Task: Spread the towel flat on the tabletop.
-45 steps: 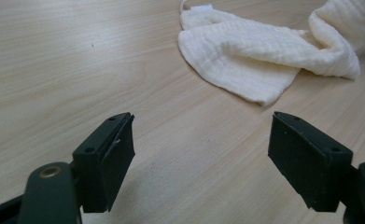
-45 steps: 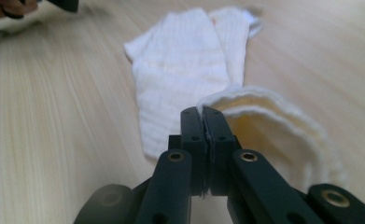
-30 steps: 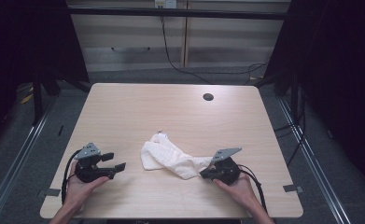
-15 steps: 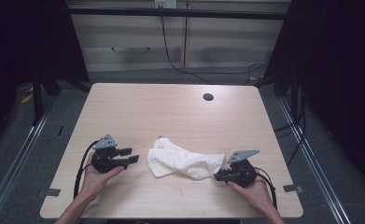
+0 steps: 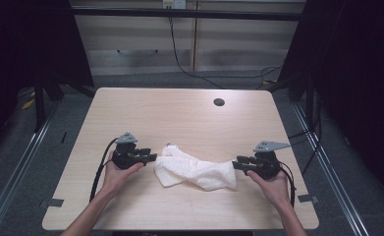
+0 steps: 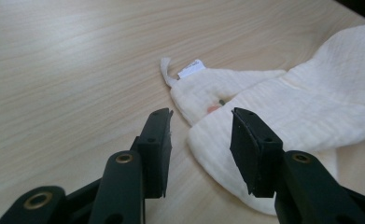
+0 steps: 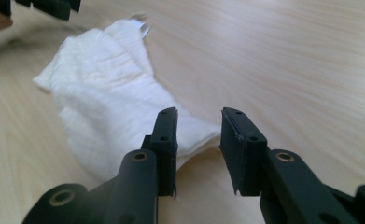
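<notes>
A crumpled white cloth lies stretched sideways on the wooden table, near its front. My left gripper lies level at the cloth's left end. Its jaws have just been closing and stand apart, and the cloth's edge lies between the tips of the left gripper with no pad pressing on it. My right gripper sits at the cloth's right end. Its jaws have just been opening, and the cloth's corner lies loose just beyond the tips of the right gripper.
A round black hole sits in the tabletop at the far right. Bits of grey tape mark the front corners. Black frame posts and dark curtains flank the table. The left gripper appears at the top left of the right gripper view.
The right gripper moved right, drew the cloth out longer, then let go of it. The left gripper moved right, up to the cloth's left end.
</notes>
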A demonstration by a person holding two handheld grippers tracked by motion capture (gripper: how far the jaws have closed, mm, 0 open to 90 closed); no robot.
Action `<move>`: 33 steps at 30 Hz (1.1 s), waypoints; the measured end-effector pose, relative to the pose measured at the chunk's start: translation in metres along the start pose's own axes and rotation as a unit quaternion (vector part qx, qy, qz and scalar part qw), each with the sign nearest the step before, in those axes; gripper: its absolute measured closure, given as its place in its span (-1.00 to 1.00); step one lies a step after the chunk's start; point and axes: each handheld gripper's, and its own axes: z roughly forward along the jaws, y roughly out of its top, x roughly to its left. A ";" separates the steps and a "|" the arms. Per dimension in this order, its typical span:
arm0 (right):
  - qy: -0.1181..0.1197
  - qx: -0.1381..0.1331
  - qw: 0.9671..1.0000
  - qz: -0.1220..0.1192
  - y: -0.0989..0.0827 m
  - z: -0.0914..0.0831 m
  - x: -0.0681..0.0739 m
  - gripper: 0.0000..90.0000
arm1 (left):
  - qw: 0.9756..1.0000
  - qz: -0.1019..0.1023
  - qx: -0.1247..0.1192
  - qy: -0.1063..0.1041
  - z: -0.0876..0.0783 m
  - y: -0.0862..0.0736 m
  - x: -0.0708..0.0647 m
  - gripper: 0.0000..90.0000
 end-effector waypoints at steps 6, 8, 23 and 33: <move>-0.003 -0.017 1.000 0.013 0.004 0.007 -0.008 0.47 | 1.000 0.004 0.014 -0.009 0.017 -0.001 -0.002 0.32; -0.005 -0.015 1.000 0.014 0.003 0.007 -0.009 0.46 | 1.000 -0.004 0.021 0.000 0.020 -0.002 -0.002 0.18; -0.004 -0.013 1.000 0.016 -0.003 0.007 -0.006 0.35 | 0.998 0.049 0.044 -0.018 0.025 -0.003 -0.017 0.90; -0.010 -0.035 0.999 0.019 -0.001 -0.005 -0.007 0.28 | 0.998 0.046 -0.033 -0.025 -0.013 0.016 -0.019 0.91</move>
